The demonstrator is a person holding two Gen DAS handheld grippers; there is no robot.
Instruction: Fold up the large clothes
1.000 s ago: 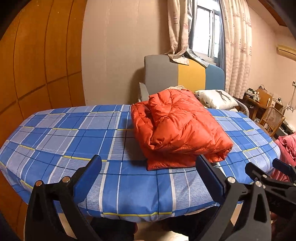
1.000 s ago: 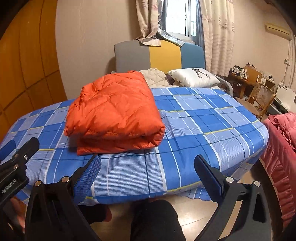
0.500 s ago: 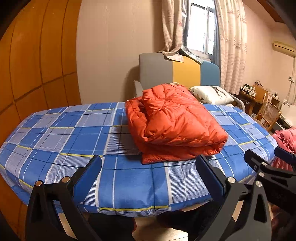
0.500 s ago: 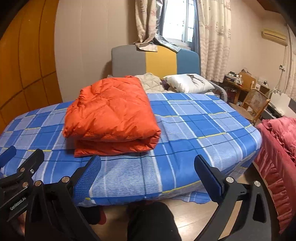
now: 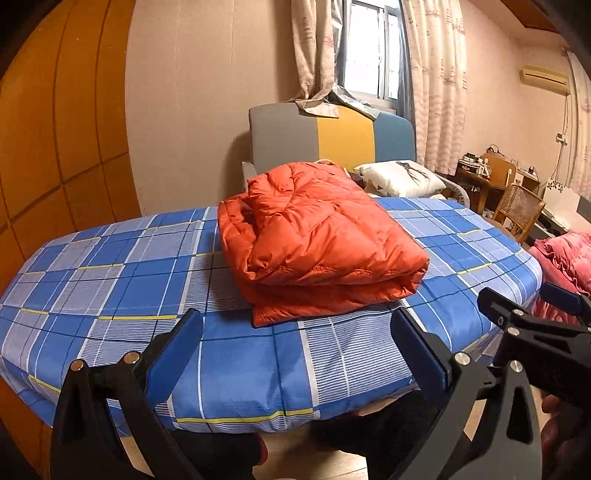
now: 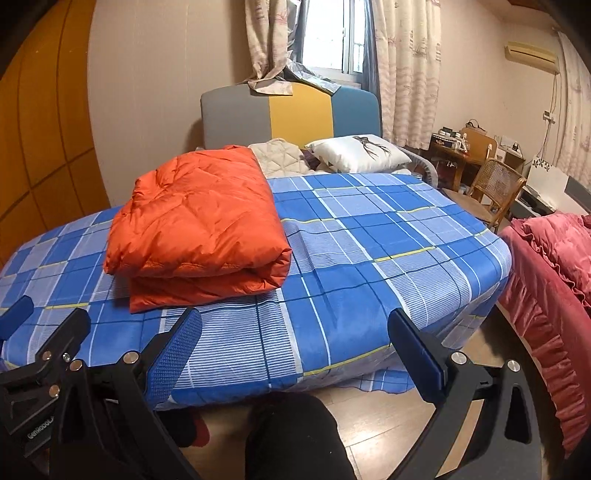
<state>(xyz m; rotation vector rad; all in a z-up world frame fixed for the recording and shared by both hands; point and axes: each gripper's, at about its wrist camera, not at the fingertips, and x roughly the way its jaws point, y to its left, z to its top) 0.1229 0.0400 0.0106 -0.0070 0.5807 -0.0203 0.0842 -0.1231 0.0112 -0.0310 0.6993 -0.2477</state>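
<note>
Left gripper (image 6: 22, 354) body: small white lettering, partly cut off, seemingly starting "GenROBO"; rest unreadable.
Elsewhere: no text, brand, number or sign can be read.

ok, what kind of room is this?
Most likely a home bedroom: a bed with a blue plaid sheet and padded headboard, a pillow, and a curtained window. A folded orange jacket lies on the bed.

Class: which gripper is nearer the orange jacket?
Left, slightly. The left gripper hangs open almost straight in front of the orange jacket; the right gripper, also open, sits off to the jacket's right.
</note>
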